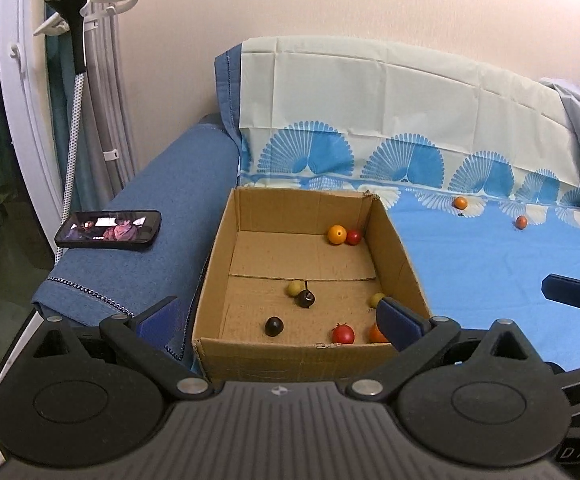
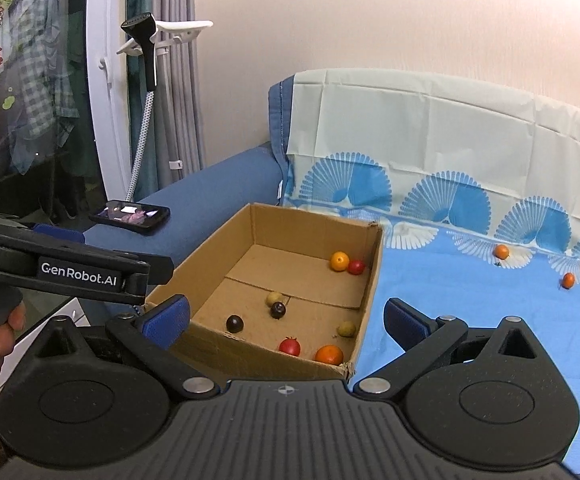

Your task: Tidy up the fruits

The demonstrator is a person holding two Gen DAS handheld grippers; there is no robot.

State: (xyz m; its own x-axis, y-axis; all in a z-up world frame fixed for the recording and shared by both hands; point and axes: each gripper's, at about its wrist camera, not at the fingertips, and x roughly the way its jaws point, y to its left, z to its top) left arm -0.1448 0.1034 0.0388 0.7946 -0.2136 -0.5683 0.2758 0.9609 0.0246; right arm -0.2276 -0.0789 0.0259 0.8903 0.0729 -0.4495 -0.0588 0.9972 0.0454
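We hold left gripper (image 1: 278, 316) and right gripper (image 2: 286, 320) wide open, both empty, over cardboard box (image 1: 250, 216); two oranges (image 1: 460, 202) loose at 2 o'clock on blue sheet (image 1: 490, 264).

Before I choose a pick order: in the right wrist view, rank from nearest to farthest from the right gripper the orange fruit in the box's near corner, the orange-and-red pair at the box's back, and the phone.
1. Orange fruit, near right corner of the cardboard box, just ahead of the right gripper.
2. Orange-and-red pair, back right of the box.
3. Phone, far left on the blue armrest.

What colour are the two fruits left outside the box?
Both loose fruits are orange; right wrist view.
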